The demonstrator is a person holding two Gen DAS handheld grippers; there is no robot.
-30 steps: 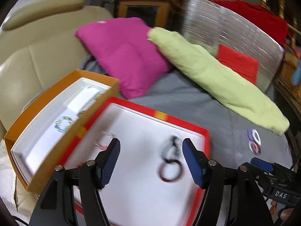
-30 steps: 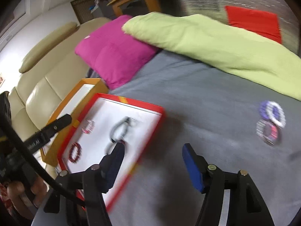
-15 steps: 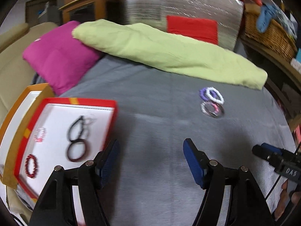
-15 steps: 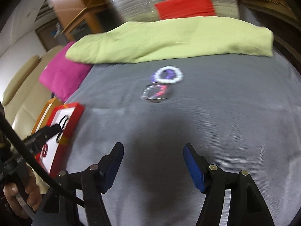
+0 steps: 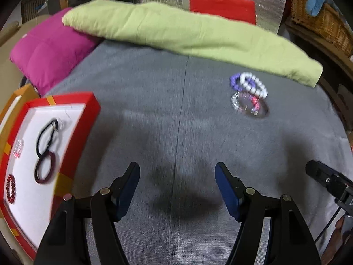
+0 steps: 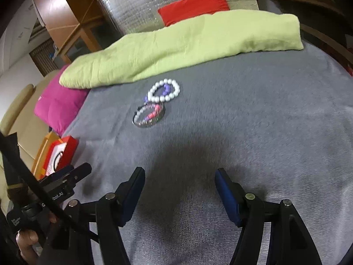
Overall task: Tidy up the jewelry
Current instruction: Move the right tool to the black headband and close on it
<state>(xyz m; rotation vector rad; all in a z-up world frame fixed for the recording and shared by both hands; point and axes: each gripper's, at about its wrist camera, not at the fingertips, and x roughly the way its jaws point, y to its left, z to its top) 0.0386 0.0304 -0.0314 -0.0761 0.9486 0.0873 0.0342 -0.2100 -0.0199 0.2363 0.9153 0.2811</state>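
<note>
On the grey blanket (image 5: 154,101) lies a small heap of bracelets: a white bead bracelet (image 5: 253,84) (image 6: 164,90) overlapping a purple one (image 5: 235,80), with a dark bangle and a pink-and-silver band (image 5: 249,105) (image 6: 150,116) just in front. A red-rimmed white tray (image 5: 72,132) (image 6: 66,145) at the left holds black rings, a dark red bangle (image 5: 45,170), a red bead bracelet (image 5: 11,186) and a pale pink one. My left gripper (image 5: 177,176) and my right gripper (image 6: 179,181) both stand open over bare blanket, short of the heap, nothing between the fingers.
A long lime-green cushion (image 5: 187,33) and a magenta pillow (image 5: 48,50) lie along the far side. An orange box (image 5: 19,92) sits behind the tray. A wicker basket (image 5: 320,22) stands at the back right. A beige sofa (image 6: 17,114) borders the left.
Both grippers swung right, from over the red tray to the open blanket, and came nearer the bracelet heap. The tray slid to the left edge of both views. Jaws stayed open.
</note>
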